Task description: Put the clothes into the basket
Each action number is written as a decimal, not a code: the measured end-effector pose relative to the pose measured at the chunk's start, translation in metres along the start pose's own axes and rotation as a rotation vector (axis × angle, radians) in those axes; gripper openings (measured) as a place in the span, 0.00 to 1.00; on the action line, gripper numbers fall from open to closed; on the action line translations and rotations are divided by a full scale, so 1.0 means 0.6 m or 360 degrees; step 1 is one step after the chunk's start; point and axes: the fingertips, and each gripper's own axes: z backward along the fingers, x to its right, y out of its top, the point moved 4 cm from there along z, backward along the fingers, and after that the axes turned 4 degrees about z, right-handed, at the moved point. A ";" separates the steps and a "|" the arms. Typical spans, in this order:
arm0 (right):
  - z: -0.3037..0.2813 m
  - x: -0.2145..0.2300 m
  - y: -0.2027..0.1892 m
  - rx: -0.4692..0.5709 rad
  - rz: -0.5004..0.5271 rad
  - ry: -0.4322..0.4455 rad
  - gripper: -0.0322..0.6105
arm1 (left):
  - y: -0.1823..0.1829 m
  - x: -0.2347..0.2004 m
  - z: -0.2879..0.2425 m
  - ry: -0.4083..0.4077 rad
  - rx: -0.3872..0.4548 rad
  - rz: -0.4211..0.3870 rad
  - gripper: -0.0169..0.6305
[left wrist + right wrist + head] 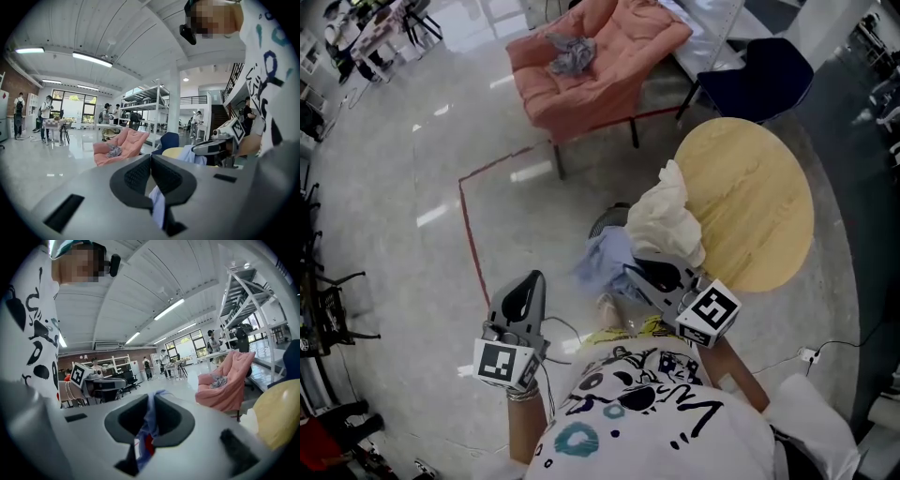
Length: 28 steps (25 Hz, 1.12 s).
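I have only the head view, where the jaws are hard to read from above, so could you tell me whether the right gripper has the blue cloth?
Observer: Yes. Its own view shows the right gripper shut on the blue cloth.
Operator: Thank you. And the left one?
Observer: The left gripper is shut on a strip of pale cloth.
Operator: Is anyone close by?
Observer: No. Some people stand far beyond the chair.
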 end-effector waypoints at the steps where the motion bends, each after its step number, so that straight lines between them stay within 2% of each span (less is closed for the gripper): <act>1: -0.004 -0.004 0.000 -0.0002 -0.0014 0.0017 0.13 | -0.002 -0.003 0.006 0.0009 -0.0001 0.0006 0.05; 8: -0.048 -0.044 0.006 -0.0075 0.0049 0.0162 0.13 | -0.019 -0.028 0.051 0.0099 -0.0003 0.0081 0.05; 11: -0.050 -0.039 0.000 -0.0114 0.0058 0.0184 0.13 | -0.018 -0.032 0.057 0.0145 0.0010 0.0100 0.05; 20: -0.047 -0.010 0.006 -0.0175 0.0090 0.0344 0.13 | -0.005 -0.033 0.010 0.0242 0.0036 0.0107 0.05; 28: -0.033 0.012 0.020 -0.0220 0.0160 0.0382 0.13 | 0.008 -0.008 -0.037 0.0250 0.0023 0.0133 0.05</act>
